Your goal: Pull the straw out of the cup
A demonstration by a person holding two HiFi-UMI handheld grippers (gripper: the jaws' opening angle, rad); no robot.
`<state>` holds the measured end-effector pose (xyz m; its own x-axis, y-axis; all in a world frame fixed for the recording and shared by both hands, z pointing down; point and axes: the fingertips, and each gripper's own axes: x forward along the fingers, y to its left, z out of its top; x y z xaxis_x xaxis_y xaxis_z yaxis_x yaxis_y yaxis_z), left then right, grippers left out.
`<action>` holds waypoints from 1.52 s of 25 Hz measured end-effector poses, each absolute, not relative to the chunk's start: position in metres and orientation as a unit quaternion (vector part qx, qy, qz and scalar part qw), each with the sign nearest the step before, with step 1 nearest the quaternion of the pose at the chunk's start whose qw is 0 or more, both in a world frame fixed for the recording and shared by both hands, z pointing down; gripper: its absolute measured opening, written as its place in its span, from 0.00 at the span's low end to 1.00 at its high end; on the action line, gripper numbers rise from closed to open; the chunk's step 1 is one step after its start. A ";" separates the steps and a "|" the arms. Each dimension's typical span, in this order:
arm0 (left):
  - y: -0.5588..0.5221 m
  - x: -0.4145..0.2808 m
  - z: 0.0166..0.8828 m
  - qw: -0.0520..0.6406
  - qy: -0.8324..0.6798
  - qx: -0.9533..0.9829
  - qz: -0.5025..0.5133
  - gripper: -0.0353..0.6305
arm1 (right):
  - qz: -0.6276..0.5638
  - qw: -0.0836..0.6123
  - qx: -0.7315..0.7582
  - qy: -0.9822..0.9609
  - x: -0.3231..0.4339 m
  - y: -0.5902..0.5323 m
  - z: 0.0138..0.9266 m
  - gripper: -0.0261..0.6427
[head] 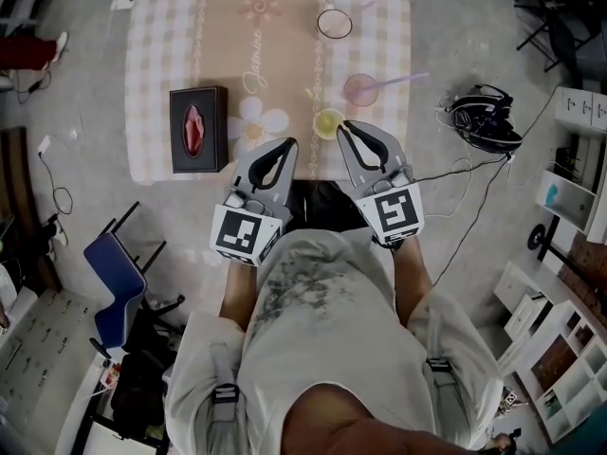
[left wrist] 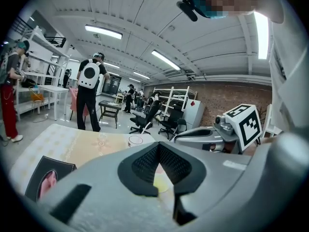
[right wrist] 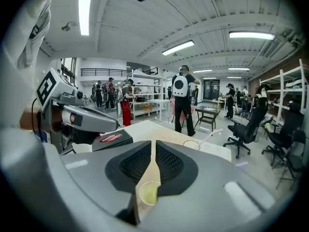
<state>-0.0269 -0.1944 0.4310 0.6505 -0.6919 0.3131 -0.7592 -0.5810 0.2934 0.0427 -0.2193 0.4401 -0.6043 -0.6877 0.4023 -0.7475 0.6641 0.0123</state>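
Both my tools hang over the near edge of the table [head: 171, 27], and neither has anything in it, so I judge this to be the approach. No straw is gripped yet.

My right gripper [head: 345, 124] has its jaws parted by only a narrow slit. Through that slit I see the yellow cup [head: 328, 122], which sits beyond the tips, not between the pads. It stands just beside them at about 9 o'clock in the head view, and I make out no straw in it. My left gripper [head: 290, 142] has its tips pressed together on nothing, with the black tissue box [head: 198, 129] off at its 9 o'clock.

The straw I would go for first is the purple straw [head: 403, 80]. It leans out of the pink cup [head: 360, 90] toward 3 o'clock, and the cup is near my right tips at roughly 1 o'clock. Farther off at 12 o'clock stands a clear cup [head: 334, 23], which seems to hold a pale straw of its own (too faint for me to be sure).

For the next move, my right fingers need to spread wider and travel past the yellow cup without knocking it. They should then close on the purple straw above the rim and draw it out along its lean. The pink cup looks light and may tip, so my left gripper could steady it.
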 end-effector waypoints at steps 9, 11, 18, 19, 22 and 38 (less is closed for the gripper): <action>-0.202 -0.022 0.447 0.220 -0.411 0.880 0.091 0.06 | 0.097 0.209 0.390 -0.892 0.042 -0.225 0.465 0.11; -0.203 -0.020 0.451 0.223 -0.411 0.879 0.095 0.06 | 0.110 0.212 0.390 -0.889 0.042 -0.226 0.471 0.11; -0.208 -0.017 0.460 0.231 -0.414 0.875 0.103 0.06 | 0.121 0.225 0.383 -0.888 0.042 -0.232 0.489 0.13; -0.208 -0.017 0.461 0.232 -0.414 0.874 0.104 0.06 | 0.122 0.226 0.382 -0.888 0.042 -0.232 0.491 0.13; -0.211 -0.016 0.464 0.235 -0.414 0.873 0.105 0.06 | 0.126 0.231 0.379 -0.887 0.042 -0.234 0.498 0.14; -0.214 -0.011 0.487 0.259 -0.407 0.868 0.118 0.06 | 0.146 0.250 0.365 -0.885 0.034 -0.243 0.530 0.18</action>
<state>-0.0114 -0.2136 0.4872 0.6414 -0.6452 0.4151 -0.7672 -0.5348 0.3542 0.0342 -0.2429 0.5303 -0.6089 -0.5730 0.5485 -0.7191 0.6907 -0.0767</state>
